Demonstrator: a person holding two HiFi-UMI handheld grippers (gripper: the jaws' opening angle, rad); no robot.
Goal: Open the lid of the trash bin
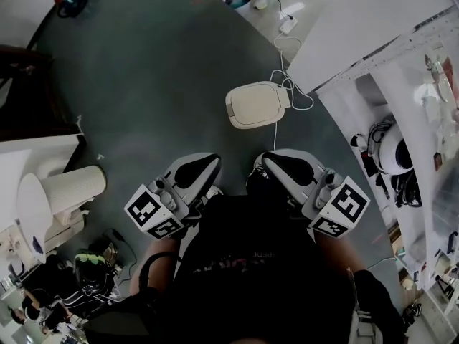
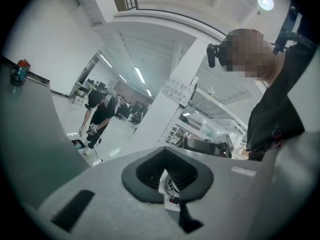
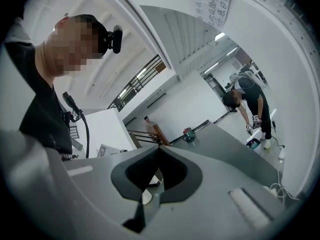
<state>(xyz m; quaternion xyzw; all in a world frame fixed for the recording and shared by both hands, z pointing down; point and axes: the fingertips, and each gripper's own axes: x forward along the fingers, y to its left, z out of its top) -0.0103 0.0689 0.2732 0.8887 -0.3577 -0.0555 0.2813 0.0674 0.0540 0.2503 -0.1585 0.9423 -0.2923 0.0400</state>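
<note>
Cream trash bin lid (image 1: 257, 104) down; left tool (image 1: 206, 166) and right tool (image 1: 275, 165) both fully closed, short of it (nothing gripped).

Grey floor mat (image 1: 143, 77); white pillar (image 2: 159, 120); round ceiling light (image 2: 265, 2); white cable (image 1: 275, 133) on floor.

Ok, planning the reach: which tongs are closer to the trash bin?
The right tongs: their tips point almost at the white trash bin; the left tongs sit farther off to its side.
</note>
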